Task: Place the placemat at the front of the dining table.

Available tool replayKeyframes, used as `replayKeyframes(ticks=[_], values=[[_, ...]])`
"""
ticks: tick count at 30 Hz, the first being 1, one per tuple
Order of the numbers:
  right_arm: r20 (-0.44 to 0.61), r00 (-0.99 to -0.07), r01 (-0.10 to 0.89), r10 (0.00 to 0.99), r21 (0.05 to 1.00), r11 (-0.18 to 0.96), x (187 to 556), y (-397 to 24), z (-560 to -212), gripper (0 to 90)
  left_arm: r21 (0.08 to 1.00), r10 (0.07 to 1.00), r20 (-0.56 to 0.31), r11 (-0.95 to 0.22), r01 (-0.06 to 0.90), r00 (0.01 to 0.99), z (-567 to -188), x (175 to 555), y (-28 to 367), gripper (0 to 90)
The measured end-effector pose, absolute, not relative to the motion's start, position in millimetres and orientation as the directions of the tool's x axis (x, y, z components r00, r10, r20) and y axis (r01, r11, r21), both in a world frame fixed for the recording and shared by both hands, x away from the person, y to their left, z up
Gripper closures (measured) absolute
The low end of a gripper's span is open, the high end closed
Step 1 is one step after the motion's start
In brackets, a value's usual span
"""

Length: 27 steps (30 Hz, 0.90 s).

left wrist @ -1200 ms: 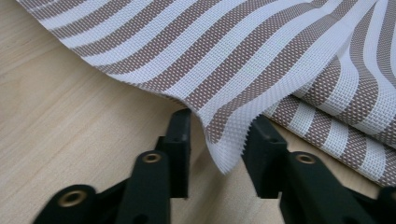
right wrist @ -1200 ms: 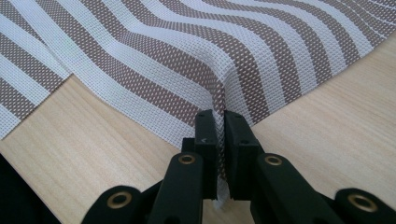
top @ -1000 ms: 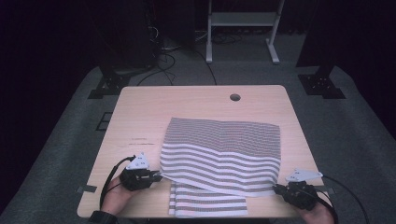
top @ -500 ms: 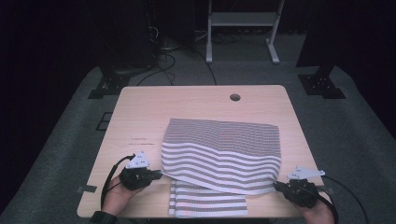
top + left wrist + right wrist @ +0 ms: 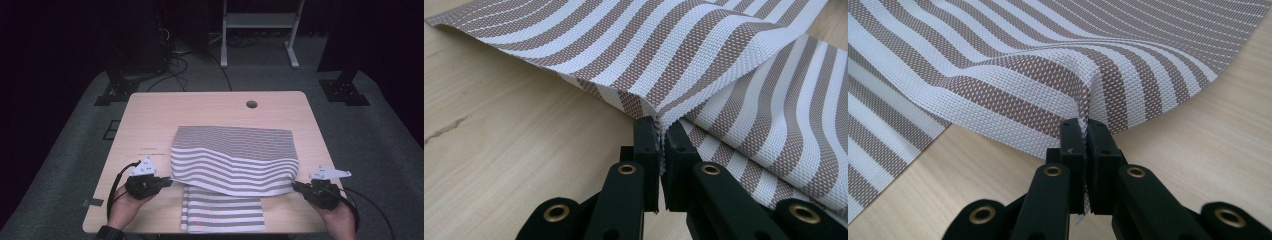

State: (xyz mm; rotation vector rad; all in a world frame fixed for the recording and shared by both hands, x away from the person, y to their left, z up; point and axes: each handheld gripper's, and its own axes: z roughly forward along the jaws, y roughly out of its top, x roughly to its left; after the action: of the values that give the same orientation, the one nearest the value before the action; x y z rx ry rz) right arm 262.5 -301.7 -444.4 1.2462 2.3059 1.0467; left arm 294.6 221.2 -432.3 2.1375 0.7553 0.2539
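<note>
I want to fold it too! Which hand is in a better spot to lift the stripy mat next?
Neither wins, probably: both should lift together. The left gripper is shut on the near left corner of the top stripy mat, and the right gripper is shut on its near right corner. The corners already sit raised off the table.

Black claws [image 5: 658, 150] with brass rivets, trailing black cables.

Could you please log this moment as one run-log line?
left gripper: shut on striped mat near-left corner | right gripper: shut on near-right corner | mat edge lifted off table
</note>
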Motion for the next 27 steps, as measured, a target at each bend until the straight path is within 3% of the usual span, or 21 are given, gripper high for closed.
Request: replayKeyframes(ticks=[27], values=[[0.045, -0.552, 0.539, 0.833, 0.781, 0.315, 319, -297, -418, 87.6, 0.811, 0.642, -0.088, -0.397, 0.429, 0.762, -412, 330, 224, 87.7]])
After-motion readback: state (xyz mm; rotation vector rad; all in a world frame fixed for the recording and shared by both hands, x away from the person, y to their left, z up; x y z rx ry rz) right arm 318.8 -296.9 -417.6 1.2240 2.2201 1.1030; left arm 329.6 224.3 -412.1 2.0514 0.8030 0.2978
